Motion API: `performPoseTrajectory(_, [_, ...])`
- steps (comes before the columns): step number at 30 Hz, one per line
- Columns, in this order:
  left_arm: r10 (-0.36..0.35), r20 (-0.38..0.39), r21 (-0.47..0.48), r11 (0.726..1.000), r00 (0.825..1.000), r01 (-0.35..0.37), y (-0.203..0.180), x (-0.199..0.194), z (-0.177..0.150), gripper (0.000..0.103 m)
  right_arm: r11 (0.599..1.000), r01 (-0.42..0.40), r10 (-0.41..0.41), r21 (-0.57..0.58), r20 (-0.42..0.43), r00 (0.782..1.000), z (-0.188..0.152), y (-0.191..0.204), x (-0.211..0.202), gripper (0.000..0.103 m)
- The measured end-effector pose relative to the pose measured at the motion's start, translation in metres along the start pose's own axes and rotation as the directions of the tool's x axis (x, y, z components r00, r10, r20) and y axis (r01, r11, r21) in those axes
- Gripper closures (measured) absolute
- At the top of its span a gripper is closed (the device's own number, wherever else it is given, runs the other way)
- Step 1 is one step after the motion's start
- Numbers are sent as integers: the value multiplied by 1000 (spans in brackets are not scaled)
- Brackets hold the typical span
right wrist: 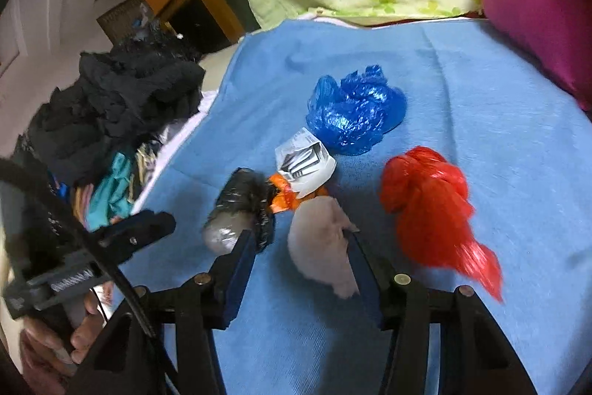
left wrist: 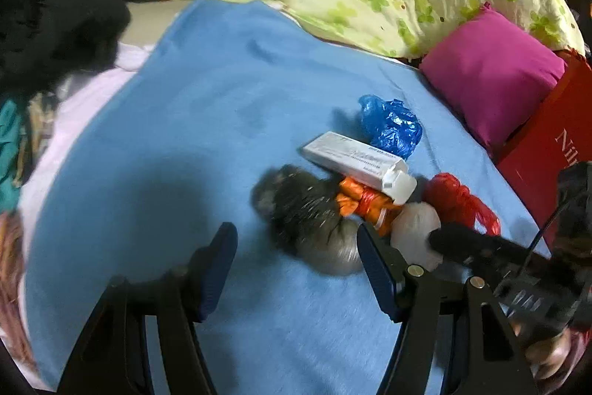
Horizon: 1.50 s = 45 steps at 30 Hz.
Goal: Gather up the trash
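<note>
Blue blanket (right wrist: 462, 91) on the bed held a cluster of trash under my grippers.

My right gripper (right wrist: 301, 243) straddled the white wad (right wrist: 322, 247), jaws not yet clamped; my left gripper (left wrist: 296, 265) stood open, the grey bundle (left wrist: 314, 221) just ahead, the red bag (right wrist: 425, 206) to the right.

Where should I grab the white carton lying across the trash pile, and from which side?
Take the white carton across its long narrow body, near the closed end by the blue bag. Come from above: that end is clear, while the open-flap end rests on the orange wrapper.
</note>
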<state>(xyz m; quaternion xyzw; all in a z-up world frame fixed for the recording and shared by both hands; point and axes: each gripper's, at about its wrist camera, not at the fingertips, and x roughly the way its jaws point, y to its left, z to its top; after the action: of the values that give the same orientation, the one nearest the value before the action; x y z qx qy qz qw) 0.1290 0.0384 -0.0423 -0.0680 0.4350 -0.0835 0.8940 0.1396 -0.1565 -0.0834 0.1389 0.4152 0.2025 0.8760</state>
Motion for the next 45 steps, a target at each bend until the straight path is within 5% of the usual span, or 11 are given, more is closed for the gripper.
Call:
performPoseTrajectory(4, [-48,-89,-16,999,995,47,-4,37,7,40,1000,-6,6,7,-52,999,-5,-9,22,67])
performPoseTrajectory(6, [-80,-142,-32,997,987,76,-5,52,4,66,1000,-7,7,1,-30,1000,-8,-10,18,73])
performPoseTrajectory(12, [-55,-116,-39,998,992,50,-4,36,-9,86,1000,-31,31,2,51,998,-15,-3,-28,74])
performPoseTrajectory(21, [25,60,31,999,998,-26,-33,-67,-21,87,997,-61,68,-39,191,979,-34,39,-123,74])
performPoseTrajectory(31, [55,291,149,984,955,-102,-90,-176,-41,87,998,-42,56,-52,303,951,-60,60,-210,74])
performPoseTrajectory(45, [17,377,233,966,926,-113,-139,-229,-65,87,1000,9,2,-25,409,912,-83,60,-290,74])
